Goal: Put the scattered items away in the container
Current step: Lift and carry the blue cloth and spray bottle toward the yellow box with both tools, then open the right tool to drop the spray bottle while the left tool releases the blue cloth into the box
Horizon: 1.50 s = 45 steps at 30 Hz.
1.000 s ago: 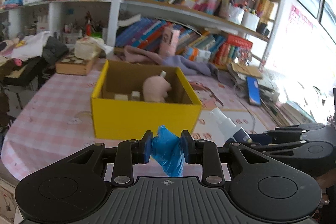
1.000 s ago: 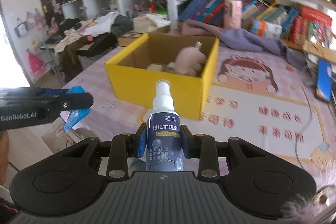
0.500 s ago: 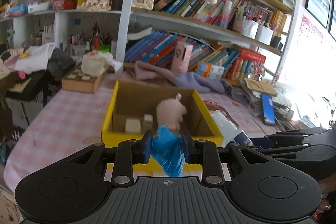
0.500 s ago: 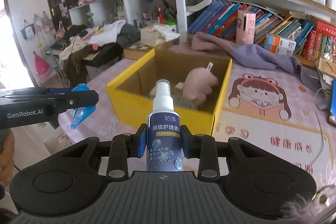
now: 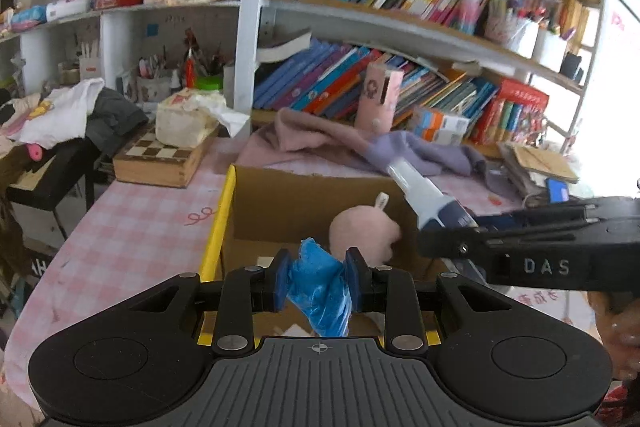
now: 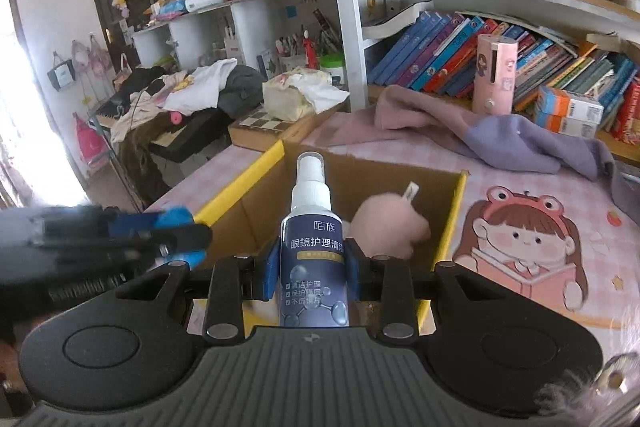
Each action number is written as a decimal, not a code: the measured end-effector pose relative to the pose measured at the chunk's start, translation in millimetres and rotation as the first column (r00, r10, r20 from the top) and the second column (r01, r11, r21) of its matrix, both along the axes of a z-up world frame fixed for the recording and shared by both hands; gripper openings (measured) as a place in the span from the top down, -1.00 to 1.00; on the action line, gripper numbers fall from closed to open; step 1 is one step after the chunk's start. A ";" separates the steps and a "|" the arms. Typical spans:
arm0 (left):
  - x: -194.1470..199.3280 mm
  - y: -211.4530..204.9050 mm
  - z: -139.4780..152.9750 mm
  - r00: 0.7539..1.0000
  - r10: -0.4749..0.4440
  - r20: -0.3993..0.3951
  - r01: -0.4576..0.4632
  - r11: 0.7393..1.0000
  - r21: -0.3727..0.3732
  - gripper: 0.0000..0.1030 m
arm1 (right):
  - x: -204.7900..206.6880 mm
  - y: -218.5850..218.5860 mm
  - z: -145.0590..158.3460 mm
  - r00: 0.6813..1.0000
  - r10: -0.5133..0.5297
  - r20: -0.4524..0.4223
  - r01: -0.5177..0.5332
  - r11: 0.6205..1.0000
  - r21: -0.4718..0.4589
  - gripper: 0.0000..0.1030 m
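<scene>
We carry 2 items over the yellow box [image 5: 218, 223]: our left gripper [image 5: 318, 281] pinches a crumpled blue plastic bag [image 5: 320, 291], our right gripper [image 6: 312, 269] clamps a lens-cleaner spray bottle [image 6: 312, 247]. Next, lower both inside and release.

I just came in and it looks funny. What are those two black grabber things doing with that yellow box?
A person is tidying up with a grabber in each hand. The left gripper is shut on a crumpled blue bag, and the right gripper is shut on a spray bottle. Both are held over the yellow box, not let go yet. A pink plush already lies inside.
</scene>
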<state>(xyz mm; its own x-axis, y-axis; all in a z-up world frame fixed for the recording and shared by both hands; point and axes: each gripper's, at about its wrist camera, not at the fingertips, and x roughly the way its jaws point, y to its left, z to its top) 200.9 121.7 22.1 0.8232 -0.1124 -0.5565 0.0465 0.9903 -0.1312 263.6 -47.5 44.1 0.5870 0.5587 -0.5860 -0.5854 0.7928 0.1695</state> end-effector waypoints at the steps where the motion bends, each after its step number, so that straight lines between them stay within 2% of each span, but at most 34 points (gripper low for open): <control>1: 5.9 -0.9 -1.9 1.000 0.000 -0.008 0.000 1.000 0.008 0.47 | 8.5 3.3 -1.3 1.000 0.013 -0.002 -0.013 1.000 -0.004 0.40; 6: 38.7 -8.6 -16.4 0.997 -0.011 -0.070 0.015 0.999 0.053 0.46 | 50.8 23.9 -8.9 0.996 0.089 -0.033 -0.089 0.996 -0.015 0.40; 9: 58.6 -12.1 -28.4 0.993 -0.013 -0.116 0.021 0.998 0.065 0.46 | 75.7 39.8 -15.6 0.988 0.147 -0.048 -0.150 0.987 -0.054 0.40; 13: 76.2 -16.0 -43.1 0.985 -0.017 -0.172 0.030 0.997 0.072 0.46 | 99.8 66.5 -27.0 0.969 0.239 -0.056 -0.244 0.961 -0.130 0.40; 16: 87.5 -17.3 -52.0 0.978 -0.016 -0.210 0.033 0.997 0.075 0.46 | 117.7 87.4 -38.7 0.960 0.271 -0.068 -0.279 0.939 -0.201 0.40; 19: 97.1 -16.0 -59.6 0.968 -0.010 -0.249 0.025 0.998 0.057 0.46 | 135.0 103.3 -50.7 0.945 0.301 -0.126 -0.323 0.920 -0.220 0.40; 25: 105.2 -19.2 -67.7 0.958 -0.009 -0.288 0.027 0.998 0.059 0.46 | 154.4 133.1 -74.3 0.909 0.365 -0.202 -0.410 0.873 -0.265 0.40; 34: 108.1 -19.1 -71.8 0.954 0.003 -0.301 0.014 0.998 0.053 0.42 | 165.1 147.4 -93.5 0.897 0.370 -0.242 -0.431 0.854 -0.292 0.41; 35: 108.1 -19.5 -71.4 0.954 0.002 -0.299 0.013 0.999 0.051 0.40 | 165.7 147.9 -94.1 0.897 0.368 -0.243 -0.430 0.855 -0.291 0.40; 37: 107.4 -20.9 -68.7 0.957 -0.005 -0.289 0.021 0.998 0.051 0.12 | 165.9 146.5 -93.8 0.901 0.363 -0.239 -0.423 0.861 -0.284 0.40; 39: 101.8 -23.8 -63.3 0.967 0.002 -0.255 0.020 0.996 0.085 -0.38 | 164.8 144.1 -89.0 0.907 0.359 -0.219 -0.410 0.871 -0.271 0.33; 40: 97.8 -24.7 -59.9 0.973 0.005 -0.232 0.018 0.995 0.097 -0.41 | 163.0 142.9 -84.9 0.911 0.358 -0.205 -0.404 0.876 -0.265 0.15; 41: 93.5 -25.1 -56.0 0.977 0.003 -0.211 0.018 0.995 0.097 -0.41 | 160.2 140.6 -79.4 0.915 0.359 -0.186 -0.397 0.882 -0.254 0.09; 45: 73.7 -26.4 -38.5 0.990 -0.001 -0.143 0.014 0.996 0.089 -0.46 | 145.0 130.4 -54.5 0.935 0.335 -0.120 -0.354 0.907 -0.227 0.09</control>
<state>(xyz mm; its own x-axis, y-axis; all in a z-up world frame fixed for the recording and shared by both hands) 274.5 95.2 -16.3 0.7337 -0.0631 -0.6765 0.0415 0.9980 -0.0481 408.5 82.9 -10.4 0.3317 0.5541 -0.7635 -0.8222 0.5666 0.0540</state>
